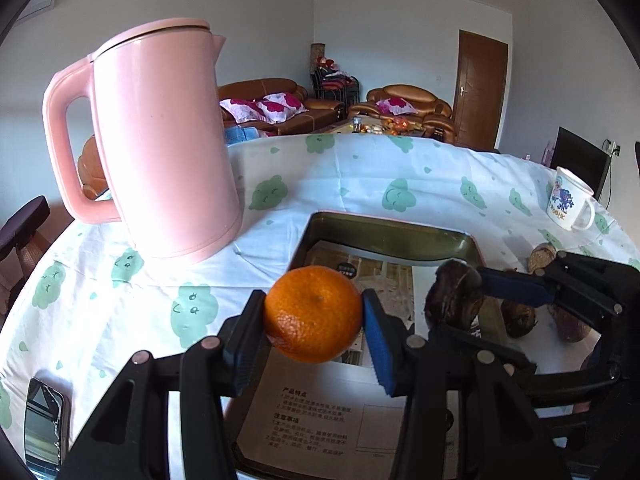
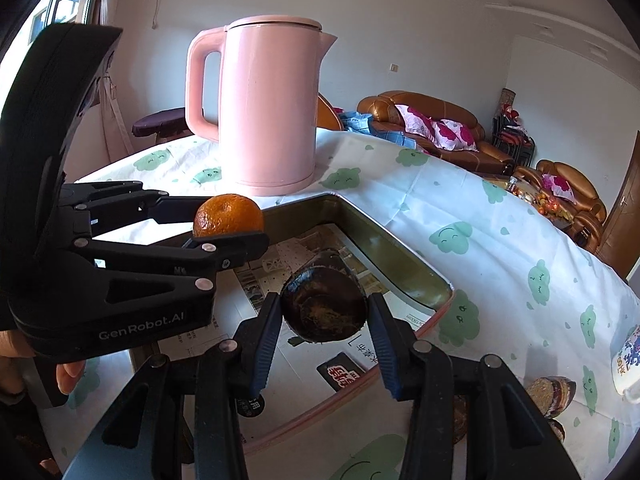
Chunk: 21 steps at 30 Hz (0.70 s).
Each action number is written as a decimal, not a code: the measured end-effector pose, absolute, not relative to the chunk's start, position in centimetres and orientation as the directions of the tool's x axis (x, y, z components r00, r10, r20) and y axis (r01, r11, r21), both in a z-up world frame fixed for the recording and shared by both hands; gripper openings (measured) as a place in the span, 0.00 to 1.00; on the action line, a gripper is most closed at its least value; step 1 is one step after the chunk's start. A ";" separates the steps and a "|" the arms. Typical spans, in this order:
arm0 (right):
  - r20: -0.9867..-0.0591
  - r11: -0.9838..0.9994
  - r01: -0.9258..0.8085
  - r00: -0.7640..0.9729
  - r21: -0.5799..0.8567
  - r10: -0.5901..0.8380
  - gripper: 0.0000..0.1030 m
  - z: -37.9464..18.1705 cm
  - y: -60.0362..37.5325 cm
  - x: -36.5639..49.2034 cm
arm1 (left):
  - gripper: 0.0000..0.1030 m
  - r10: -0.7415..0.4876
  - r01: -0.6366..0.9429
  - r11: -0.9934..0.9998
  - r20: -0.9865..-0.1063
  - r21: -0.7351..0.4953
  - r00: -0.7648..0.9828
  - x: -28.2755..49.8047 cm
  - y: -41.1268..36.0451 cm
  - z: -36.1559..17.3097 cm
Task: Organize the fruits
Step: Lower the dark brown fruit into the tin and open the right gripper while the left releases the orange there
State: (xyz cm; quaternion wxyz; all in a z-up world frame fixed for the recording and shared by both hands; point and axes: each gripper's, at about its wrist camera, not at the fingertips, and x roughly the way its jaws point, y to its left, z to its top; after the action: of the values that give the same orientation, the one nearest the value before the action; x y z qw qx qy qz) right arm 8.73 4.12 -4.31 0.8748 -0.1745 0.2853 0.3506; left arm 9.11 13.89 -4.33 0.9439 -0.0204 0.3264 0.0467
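The left tongs point(image 1: 314, 316) are closed on an orange mandarin point(image 1: 313, 314); the two blue pads press its sides and it hangs above the near part of the tin tray point(image 1: 384, 236). The right tongs point(image 2: 325, 318) are closed in the same way on a dark brown fruit point(image 2: 324, 306), which is also over the tray, just to the right of the mandarin. The tray lies on the bench point(image 2: 500, 248), which is covered with a white cloth with green faces, and printed paper point(image 1: 304, 420) lines the bottom of the tray. A pink kettle point(image 1: 164, 140) stands behind the tray. More brown fruits point(image 1: 518, 318) lie on the cloth just to the right of the tray, and a printed mug point(image 1: 568, 200) stands further behind them. A phone point(image 1: 44, 428) lies at the near left edge.
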 end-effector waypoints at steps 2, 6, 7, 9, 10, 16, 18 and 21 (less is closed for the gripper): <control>-0.637 0.691 -0.715 0.582 -0.104 0.505 0.45 -4.8 4.5 8.9 | 0.48 0.084 -0.103 0.995 -0.621 0.004 0.779 9.3 13.9 -4.5; -0.654 0.693 -0.714 0.573 -0.102 0.494 0.45 -5.4 4.8 9.0 | 0.48 0.095 -0.107 0.994 -0.626 0.018 0.774 9.4 13.9 -4.7; -0.655 0.694 -0.712 0.575 -0.107 0.489 0.45 -5.6 4.9 9.0 | 0.48 0.099 -0.107 0.994 -0.625 0.025 0.774 9.4 13.8 -4.7; -0.655 0.692 -0.713 0.577 -0.111 0.488 0.45 -5.6 4.9 8.9 | 0.48 0.114 -0.109 0.993 -0.623 0.046 0.774 9.4 13.5 -4.7; -0.656 0.693 -0.713 0.576 -0.111 0.487 0.45 -5.6 4.9 8.9 | 0.48 0.120 -0.110 0.992 -0.622 0.054 0.773 9.4 13.4 -4.8; -0.654 0.685 -0.716 0.583 -0.132 0.482 0.45 -5.8 5.2 8.3 | 0.49 0.135 -0.113 0.991 -0.609 0.076 0.782 9.2 12.9 -4.7; -0.655 0.680 -0.721 0.580 -0.135 0.484 0.46 -5.8 5.3 8.2 | 0.49 0.139 -0.108 0.990 -0.599 0.087 0.789 9.0 12.6 -4.5; -0.644 0.685 -0.713 0.596 -0.150 0.480 0.46 -5.6 5.3 7.9 | 0.58 0.137 -0.112 0.991 -0.583 0.079 0.801 8.4 12.5 -3.9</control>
State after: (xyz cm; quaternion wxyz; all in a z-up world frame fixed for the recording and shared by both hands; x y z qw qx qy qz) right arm 7.90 5.26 -5.56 0.8705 -0.2007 0.2907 0.3426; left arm 8.45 12.50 -3.92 0.9487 0.0203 0.3086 0.0658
